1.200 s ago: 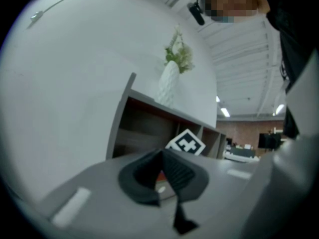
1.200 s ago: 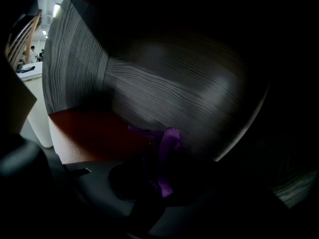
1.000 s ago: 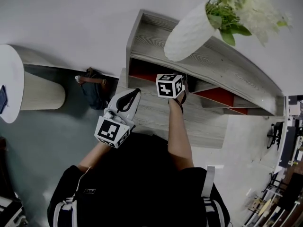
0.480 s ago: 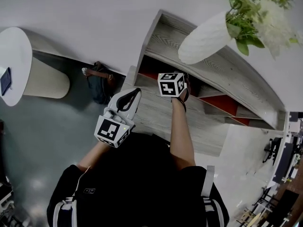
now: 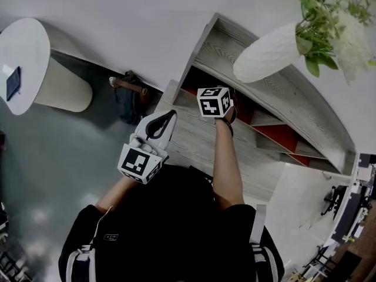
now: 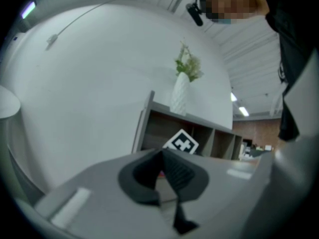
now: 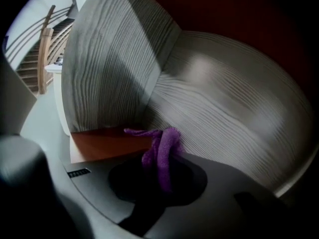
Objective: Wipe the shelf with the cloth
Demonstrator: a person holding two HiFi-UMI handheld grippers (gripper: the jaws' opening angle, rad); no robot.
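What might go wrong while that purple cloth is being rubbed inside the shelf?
1. The right gripper holds the purple cloth only by a bunched part, so it may slip out or wipe with little contact.
2. The gripper works inside the shelf, close to its wood walls, and it may knock them.
3. The white vase stands on the shelf top above, so a hard bump might shake it.

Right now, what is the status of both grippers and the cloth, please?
Left gripper shut, empty, held off the shelf. Right gripper shut on purple cloth, inside a shelf compartment. No obstacle seen ahead.
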